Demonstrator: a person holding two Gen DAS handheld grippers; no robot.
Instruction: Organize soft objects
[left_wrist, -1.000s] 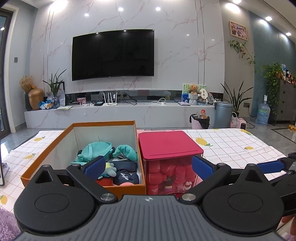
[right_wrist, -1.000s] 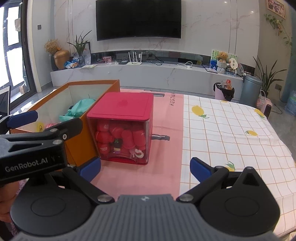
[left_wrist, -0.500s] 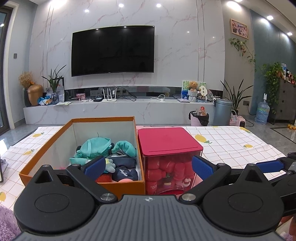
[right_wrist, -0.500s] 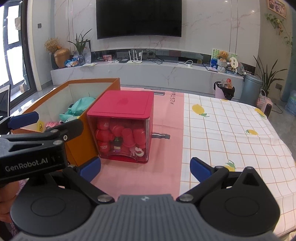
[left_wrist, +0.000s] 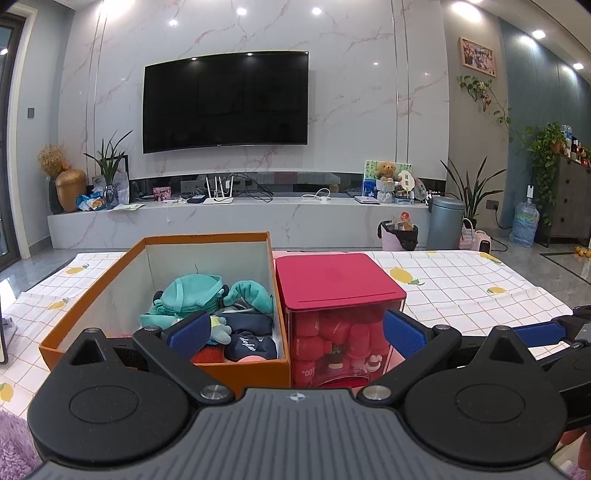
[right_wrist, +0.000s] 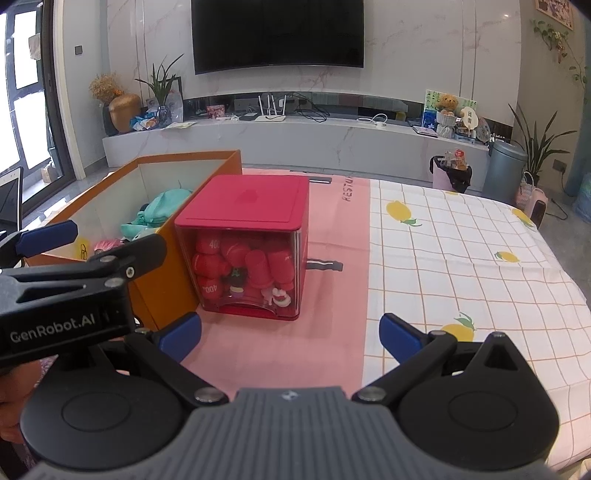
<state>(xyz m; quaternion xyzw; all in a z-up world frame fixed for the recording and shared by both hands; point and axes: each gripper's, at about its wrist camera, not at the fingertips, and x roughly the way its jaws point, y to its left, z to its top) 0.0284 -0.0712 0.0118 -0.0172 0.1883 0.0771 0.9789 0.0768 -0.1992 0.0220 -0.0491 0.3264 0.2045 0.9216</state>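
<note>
orange box (left_wrist: 236, 369) lengthwise away — red-lidded container (left_wrist: 338, 284) beside

An open cardboard box (left_wrist: 162, 332) stood on the tabletop (left_wrist: 461, 288), with a lidded clear container (left_wrist: 340, 317) touching its right side. Soft toys (left_wrist: 207, 310) lay piled inside the box; small plush items (right_wrist: 243, 269) filled the container. A cloth (right_wrist: 461, 251) covered the tabletop to the right of the container. Beyond the far edge ran a low ledge (left_wrist: 236, 218), with a television (left_wrist: 225, 101) on the wall above it. A bin (left_wrist: 445, 221) stood on the floor at the far right.
</note>
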